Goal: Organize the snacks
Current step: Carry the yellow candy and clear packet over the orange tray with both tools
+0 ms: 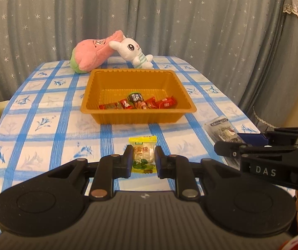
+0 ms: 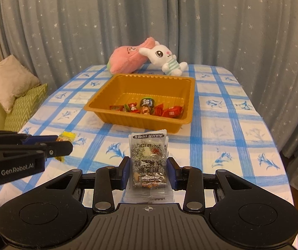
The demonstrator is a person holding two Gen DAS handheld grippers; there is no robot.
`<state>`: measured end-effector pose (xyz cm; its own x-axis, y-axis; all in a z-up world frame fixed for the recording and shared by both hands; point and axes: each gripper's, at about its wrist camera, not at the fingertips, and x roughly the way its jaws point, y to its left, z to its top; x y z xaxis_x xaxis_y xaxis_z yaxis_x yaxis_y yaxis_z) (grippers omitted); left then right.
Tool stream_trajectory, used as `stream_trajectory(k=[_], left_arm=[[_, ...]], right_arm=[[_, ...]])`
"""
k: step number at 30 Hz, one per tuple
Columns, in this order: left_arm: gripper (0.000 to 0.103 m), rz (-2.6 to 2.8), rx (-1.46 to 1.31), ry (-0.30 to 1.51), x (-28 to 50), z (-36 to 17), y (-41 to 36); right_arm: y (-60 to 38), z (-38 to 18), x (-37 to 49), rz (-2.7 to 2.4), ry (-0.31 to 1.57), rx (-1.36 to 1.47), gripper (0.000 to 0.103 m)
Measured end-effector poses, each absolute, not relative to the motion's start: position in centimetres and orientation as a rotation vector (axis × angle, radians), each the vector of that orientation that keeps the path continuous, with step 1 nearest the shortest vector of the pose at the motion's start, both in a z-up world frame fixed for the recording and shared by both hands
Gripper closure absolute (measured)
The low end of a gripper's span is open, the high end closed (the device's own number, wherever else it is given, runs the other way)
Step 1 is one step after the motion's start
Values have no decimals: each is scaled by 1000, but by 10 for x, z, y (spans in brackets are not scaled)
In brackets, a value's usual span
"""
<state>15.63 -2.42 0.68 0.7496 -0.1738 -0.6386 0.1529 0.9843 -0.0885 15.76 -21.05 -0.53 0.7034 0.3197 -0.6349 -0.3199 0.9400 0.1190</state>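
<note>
Yellow candy (image 1: 143, 157) pinched between left fingers (image 1: 128, 158), clear packet (image 2: 148, 162) gripped between right fingers (image 2: 172, 173)

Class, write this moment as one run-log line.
left gripper: shut on yellow wrapped candy | right gripper: shut on clear speckled snack packet | orange plastic tray: holds red-wrapped candies

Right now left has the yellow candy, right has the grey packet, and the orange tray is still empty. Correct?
Not quite: the orange tray already holds several red-wrapped snacks, as the left wrist view shows. The rest stands: left gripper grips the yellow candy, right gripper the grey packet.
</note>
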Motion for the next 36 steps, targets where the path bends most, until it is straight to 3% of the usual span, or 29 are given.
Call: stream_trajectory(k=[36], left_arm=[[84, -220, -64, 696, 266, 8, -2]], right_arm=[[-194, 6, 266, 377, 680, -29, 65]])
